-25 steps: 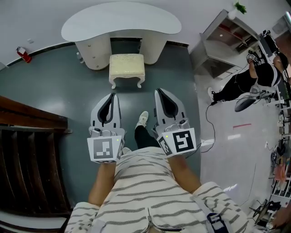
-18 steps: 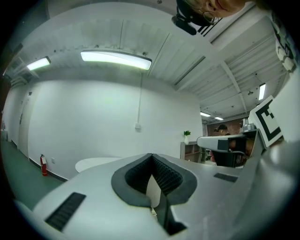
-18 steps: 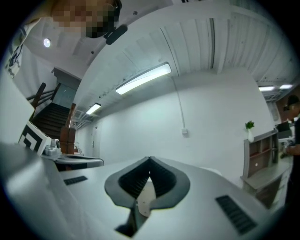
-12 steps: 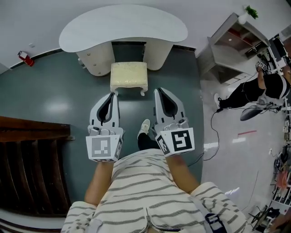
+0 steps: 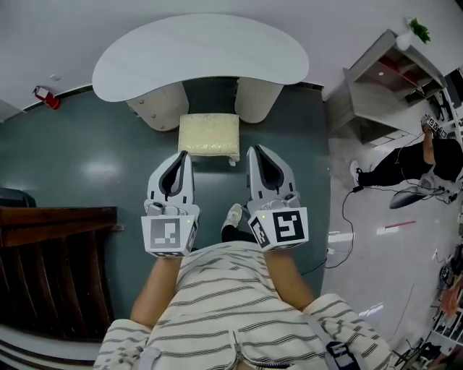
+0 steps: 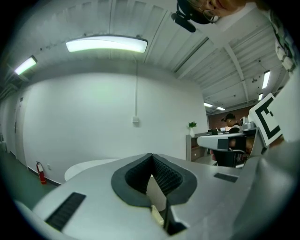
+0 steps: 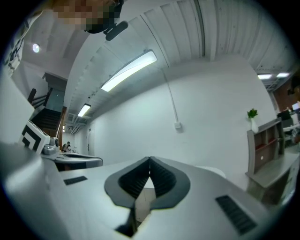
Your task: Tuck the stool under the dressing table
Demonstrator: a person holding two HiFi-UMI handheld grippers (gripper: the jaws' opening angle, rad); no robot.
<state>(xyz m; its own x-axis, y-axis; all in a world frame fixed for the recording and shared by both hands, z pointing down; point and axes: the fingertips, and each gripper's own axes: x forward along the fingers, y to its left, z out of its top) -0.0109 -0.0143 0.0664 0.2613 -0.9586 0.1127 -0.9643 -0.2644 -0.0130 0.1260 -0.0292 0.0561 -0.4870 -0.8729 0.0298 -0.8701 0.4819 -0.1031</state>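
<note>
A smooth dark teal-grey floor [image 5: 87, 166] runs up to a plain white wall [image 5: 65, 36], where a small red fire extinguisher [image 5: 45, 96] stands at the base on the left. A dark brown wooden staircase [image 5: 51, 274] fills the lower left. To the right the floor turns to glossy pale grey [image 5: 376, 238], and a white open shelving unit [image 5: 380, 87] carries a small green plant [image 5: 418, 29] on top. Overhead, a long fluorescent tube lamp [image 6: 106, 45] glows on the ribbed white ceiling [image 6: 154, 14].

stool [image 5: 208, 135]: cream, upright | at white dressing table [image 5: 199, 50] knee gap
</note>
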